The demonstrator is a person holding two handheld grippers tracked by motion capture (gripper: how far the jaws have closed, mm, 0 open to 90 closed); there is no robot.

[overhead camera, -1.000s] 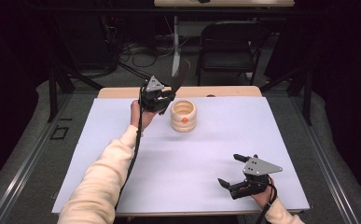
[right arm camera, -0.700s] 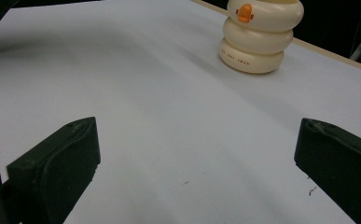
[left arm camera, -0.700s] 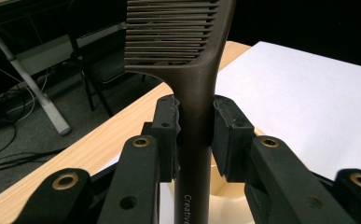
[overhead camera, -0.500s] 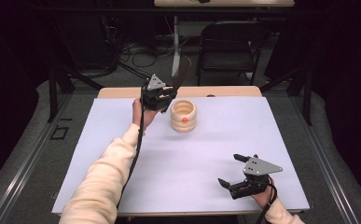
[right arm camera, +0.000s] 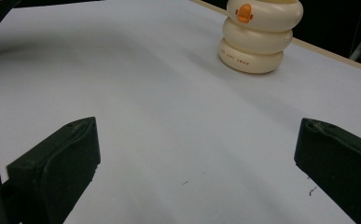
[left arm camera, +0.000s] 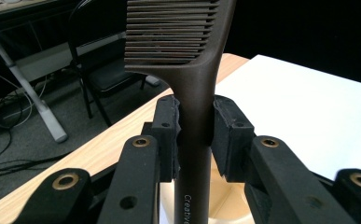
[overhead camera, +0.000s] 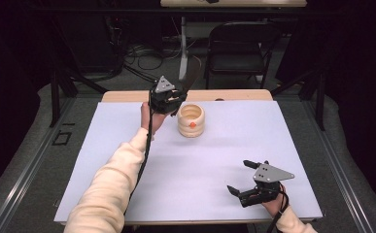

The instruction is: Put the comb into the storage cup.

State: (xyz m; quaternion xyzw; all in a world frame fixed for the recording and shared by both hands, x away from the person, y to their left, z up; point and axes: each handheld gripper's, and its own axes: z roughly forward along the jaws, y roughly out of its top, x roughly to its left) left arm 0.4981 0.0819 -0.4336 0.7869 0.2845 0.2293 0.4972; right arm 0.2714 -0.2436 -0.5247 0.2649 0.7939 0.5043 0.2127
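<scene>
The left claw [left arm camera: 196,128] clamps a comb [left arm camera: 194,84] by its handle, teeth up, just beside the cup [overhead camera: 191,120]. A slack pinch could let it twist and miss the mouth. The right claw [overhead camera: 247,177] rests released on the bench [overhead camera: 292,141].

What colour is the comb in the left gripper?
Dark brown, nearly black; the comb shows best in the left gripper view.

Dark room w/ black folding chair [overhead camera: 235,48], floor cables [overhead camera: 137,53], grey floor behind table.

One comb [left arm camera: 187,56], one cup [overhead camera: 191,121] (cream, ringed), two grippers.
</scene>
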